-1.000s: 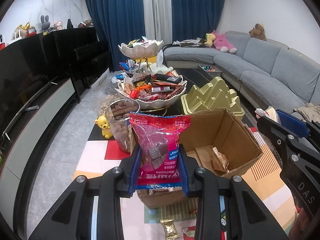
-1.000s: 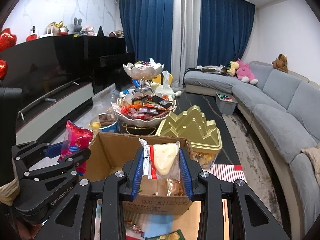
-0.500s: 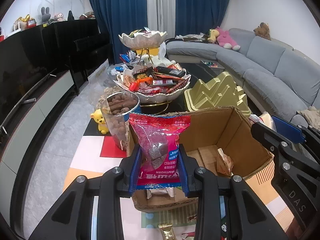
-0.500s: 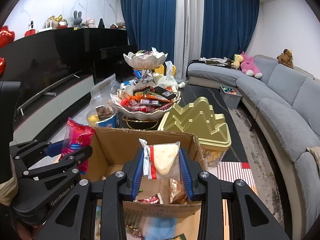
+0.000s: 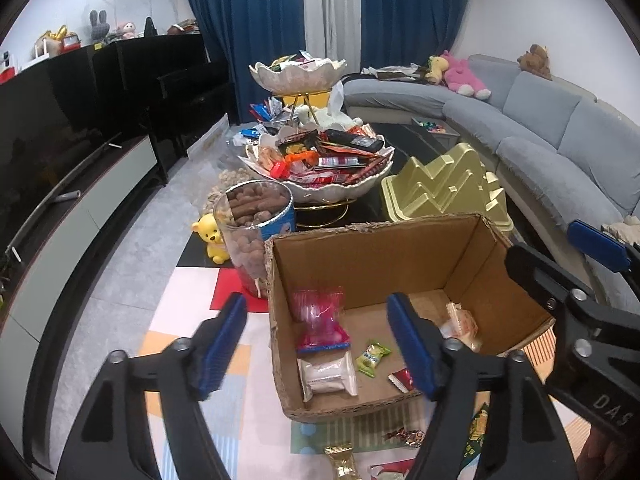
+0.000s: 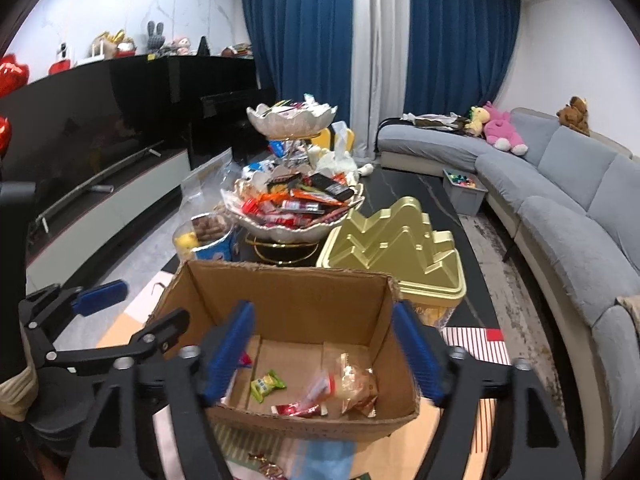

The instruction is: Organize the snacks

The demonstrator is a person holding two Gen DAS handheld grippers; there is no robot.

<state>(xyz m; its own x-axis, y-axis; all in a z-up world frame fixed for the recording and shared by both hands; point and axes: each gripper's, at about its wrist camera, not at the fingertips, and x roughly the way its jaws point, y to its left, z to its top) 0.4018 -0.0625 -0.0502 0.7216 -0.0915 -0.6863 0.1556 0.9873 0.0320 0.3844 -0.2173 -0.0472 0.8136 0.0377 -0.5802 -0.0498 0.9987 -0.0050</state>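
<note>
Left wrist view: left gripper (image 5: 316, 340) hanging over the cardboard box (image 5: 384, 244), jaws apart after just opening, nothing between them. Pink snack bag (image 5: 320, 320) lying inside the box against its left wall, a white packet (image 5: 328, 374) just below it, a small green candy (image 5: 372, 354) near the middle of the box floor, a red wrapper (image 5: 402, 379) partly hidden behind the right finger.

Right wrist view: right gripper (image 6: 322, 354) also over the box, jaws likewise apart after just opening, empty. Clear bread packet (image 6: 352, 384) resting on the box floor toward its right wall.

More loose sweets (image 5: 404, 437) scattered along the near edge of the tabletop, in front of the box.

Likely handling: all light, soft, crinkly film packs; probably slippery and easy to crush. Best taken by a flat sealed edge or across the narrow middle, with a gentle squeeze. Bread probably squashes, so grip the seam rather than the loaf. Small sweets likely to slide away; approach low and square.
</note>
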